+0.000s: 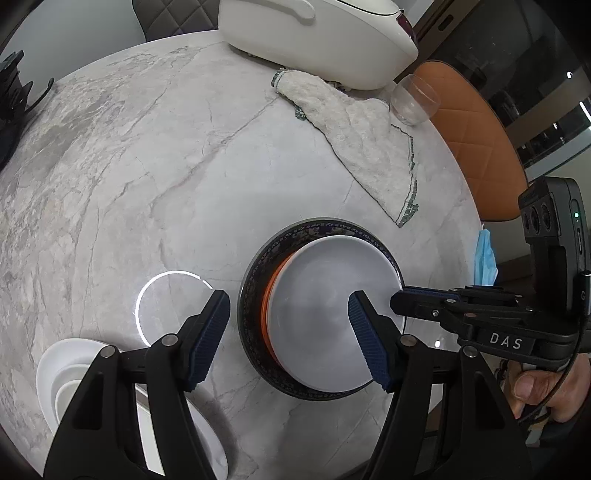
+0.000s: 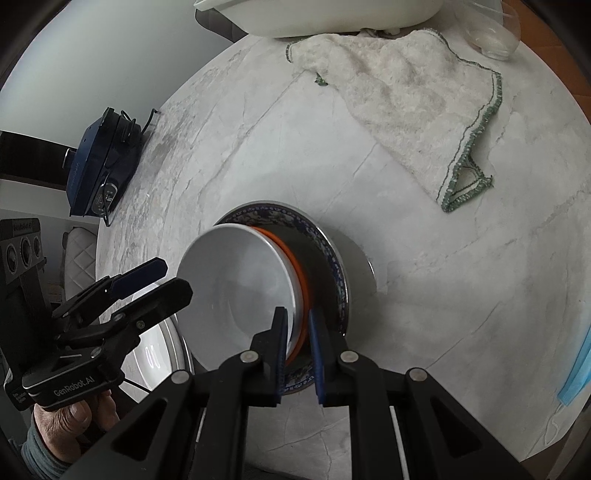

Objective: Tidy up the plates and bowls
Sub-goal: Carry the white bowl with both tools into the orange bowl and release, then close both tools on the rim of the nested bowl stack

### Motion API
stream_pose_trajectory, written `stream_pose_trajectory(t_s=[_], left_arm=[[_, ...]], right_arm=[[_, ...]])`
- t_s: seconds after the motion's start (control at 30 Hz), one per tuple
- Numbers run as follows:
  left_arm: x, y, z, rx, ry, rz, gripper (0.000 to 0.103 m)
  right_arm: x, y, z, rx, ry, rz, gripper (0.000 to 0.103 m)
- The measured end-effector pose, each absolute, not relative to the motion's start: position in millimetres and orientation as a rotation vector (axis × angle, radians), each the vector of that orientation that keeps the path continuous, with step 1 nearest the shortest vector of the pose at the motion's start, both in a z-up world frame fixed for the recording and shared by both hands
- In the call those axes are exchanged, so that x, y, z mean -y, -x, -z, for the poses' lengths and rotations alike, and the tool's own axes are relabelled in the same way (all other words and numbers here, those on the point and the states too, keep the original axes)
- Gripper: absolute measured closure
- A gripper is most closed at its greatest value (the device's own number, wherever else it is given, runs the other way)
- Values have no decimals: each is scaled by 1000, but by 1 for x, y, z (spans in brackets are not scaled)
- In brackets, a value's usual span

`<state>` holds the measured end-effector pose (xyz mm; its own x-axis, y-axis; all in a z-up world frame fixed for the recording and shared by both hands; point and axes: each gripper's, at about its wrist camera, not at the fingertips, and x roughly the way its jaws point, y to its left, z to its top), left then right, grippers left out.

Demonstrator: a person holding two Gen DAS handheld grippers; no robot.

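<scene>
grey bowl (image 2: pixel 240 284): orange underside, sits off-centre inside the blue-patterned plate (image 2: pixel 332 266) on the marble table (image 1: pixel 147 166), leaning toward one side of the plate
right gripper (image 2: pixel 297 354): clenched on the grey bowl rim, one pad inside, one outside against the orange edge
left gripper (image 1: pixel 288 339): released, jaws wide, hovering over the table and plate, holding nothing
white dishes (image 1: pixel 62 380): stack of white plate and bowls at table edge, near left gripper
step (guess): bowl being lifted out of, or set into, the patterned plate
risk 1: thin rim pinch, bowl could pivot or slip out if tilted, glazed surface looks slick
risk 2: bowl edge could drag the patterned plate along, it sits close to the table edge
risk 3: left gripper close by, could bump bowl
bystanders: dish towel (image 1: pixel 354 133), wine glass (image 1: pixel 413 99), white appliance (image 1: pixel 317 33), blue face mask (image 1: pixel 485 258), none in the way
writing: "DAS" on right gripper body, "GenRobot.AI" on left gripper body; the rest too small
</scene>
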<state>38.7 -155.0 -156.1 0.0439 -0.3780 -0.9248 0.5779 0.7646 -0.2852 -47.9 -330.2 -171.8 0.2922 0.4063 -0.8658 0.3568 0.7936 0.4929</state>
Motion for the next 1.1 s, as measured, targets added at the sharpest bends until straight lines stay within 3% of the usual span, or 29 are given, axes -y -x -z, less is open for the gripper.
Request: stream_pose_trajectory(t_s=[0.07, 0.13, 0.17, 0.2, 0.27, 0.3, 0.47, 0.63, 0.73, 0.8, 0.9, 0.97, 1.03, 1.1], left_arm=[[149, -37, 154, -1336, -172, 739, 38], [141, -35, 149, -1320, -147, 754, 27], [136, -34, 146, -1312, -132, 763, 22], [131, -35, 144, -1309, -118, 772, 14], [121, -37, 141, -1314, -97, 771, 2], [116, -37, 138, -1313, -81, 778, 1], [91, -24, 121, -1250, -72, 763, 1], [72, -1, 139, -1362, 24, 657, 1], [69, 14, 145, -1345, 80, 535, 1], [67, 23, 151, -1356, 170, 443, 2], [73, 39, 160, -1351, 229, 346, 3], [83, 47, 164, -1352, 200, 303, 10], [86, 54, 172, -1365, 187, 253, 26], [84, 57, 180, -1380, 229, 221, 35]], right_arm=[[330, 50, 167, -1284, -711, -37, 87], [331, 53, 160, -1243, -714, -40, 86], [332, 55, 156, -1220, -717, -43, 76], [334, 59, 151, -1197, -725, -43, 54], [337, 67, 138, -1147, -731, -23, 26], [340, 73, 129, -1110, -730, -17, 24], [356, 83, 103, -1056, -635, -52, 23], [395, 62, 121, -1087, -658, -156, 23], [411, 44, 144, -1155, -633, -245, 31], [420, 29, 161, -1205, -634, -308, 44], [423, 11, 177, -1275, -569, -391, 55], [422, 4, 184, -1312, -546, -431, 56], [418, -3, 187, -1331, -522, -482, 57], [413, -7, 191, -1352, -493, -505, 57]])
